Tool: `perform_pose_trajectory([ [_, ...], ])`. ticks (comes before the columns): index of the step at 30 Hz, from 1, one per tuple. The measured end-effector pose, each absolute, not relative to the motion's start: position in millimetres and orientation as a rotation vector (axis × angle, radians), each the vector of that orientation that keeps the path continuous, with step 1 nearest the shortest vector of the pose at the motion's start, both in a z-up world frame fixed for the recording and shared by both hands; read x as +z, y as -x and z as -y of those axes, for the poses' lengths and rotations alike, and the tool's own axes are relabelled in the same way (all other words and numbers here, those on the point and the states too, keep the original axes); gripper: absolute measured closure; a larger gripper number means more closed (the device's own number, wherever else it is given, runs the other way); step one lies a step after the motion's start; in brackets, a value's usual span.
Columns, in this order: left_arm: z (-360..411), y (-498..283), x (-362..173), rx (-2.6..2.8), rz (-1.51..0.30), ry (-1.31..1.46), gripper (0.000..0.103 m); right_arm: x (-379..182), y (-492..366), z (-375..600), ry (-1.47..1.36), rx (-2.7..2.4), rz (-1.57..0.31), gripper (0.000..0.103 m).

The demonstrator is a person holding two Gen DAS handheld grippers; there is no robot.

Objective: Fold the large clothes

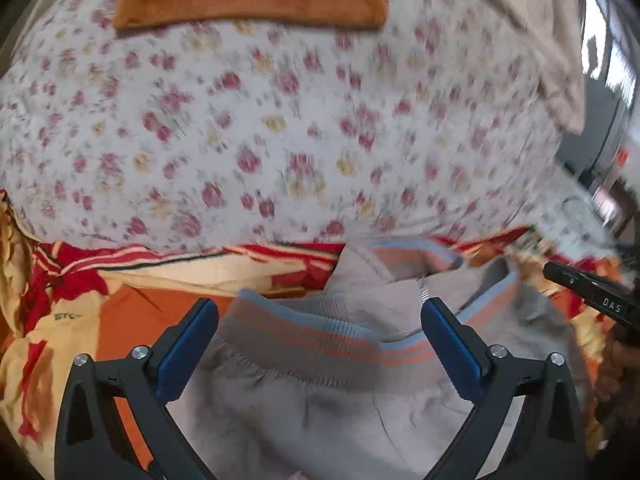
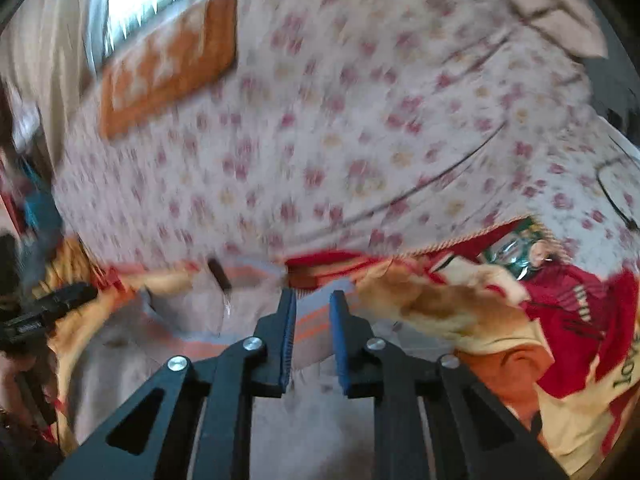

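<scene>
The grey garment [image 1: 320, 392] with blue-and-orange striped ribbing lies bunched on a red, orange and cream patterned cloth [image 1: 120, 312] at the near edge of a bed, and we see no containers anywhere. Beyond it the flowered bedsheet [image 1: 280, 120] stretches wide and bare up to an orange-bordered mat [image 1: 252, 4], giving us open room ahead. Our left gripper [image 1: 320, 336] stands with its blue pads spread far apart above the ribbed hem, touching nothing. Our right gripper [image 2: 313, 334] has its pads drawn near together with a striped band between them; through the blur we cannot tell whether they pinch it. Only the right view shows the red printed fabric [image 2: 568, 320] and a thin dark cable [image 2: 616, 200]; only the left shows a beige curtain [image 1: 552, 40].
</scene>
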State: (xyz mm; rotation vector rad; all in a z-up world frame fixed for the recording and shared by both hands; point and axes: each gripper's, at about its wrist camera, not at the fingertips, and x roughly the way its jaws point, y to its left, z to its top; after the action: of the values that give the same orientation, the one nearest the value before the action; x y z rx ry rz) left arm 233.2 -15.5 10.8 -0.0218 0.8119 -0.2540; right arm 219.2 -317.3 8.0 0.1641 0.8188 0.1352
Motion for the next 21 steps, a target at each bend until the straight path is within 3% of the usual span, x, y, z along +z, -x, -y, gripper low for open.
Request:
perform_pose_trajectory([
  [3, 19, -253, -31, -0.157, -0.892, -0.079, 0.025, -35, -251, 319, -0.174, 0.086, -0.954, 0.085],
  [6, -12, -270, -74, -0.090, -0.974, -0.009, 0.025, -75, -272, 342, -0.186, 0.037, -1.004, 0.092],
  [8, -37, -276, -75, -0.074, -0.973, 0.144, 0.025, -87, -278, 356, -0.219, 0.038, -0.987, 0.101],
  [11, -45, -282, -80, -0.030, -0.991, 0.174, 0.025, -92, -284, 370, -0.295, 0.046, -0.976, 0.103],
  [17, -57, -276, -69, -0.106, -0.956, 0.267, 0.027, -82, -274, 376, -0.327, 0.056, -0.944, 0.103],
  [21, -78, -241, -19, -0.092, -0.819, 0.314, 0.027, -22, -245, 377, -0.344, 0.044, -0.808, 0.095],
])
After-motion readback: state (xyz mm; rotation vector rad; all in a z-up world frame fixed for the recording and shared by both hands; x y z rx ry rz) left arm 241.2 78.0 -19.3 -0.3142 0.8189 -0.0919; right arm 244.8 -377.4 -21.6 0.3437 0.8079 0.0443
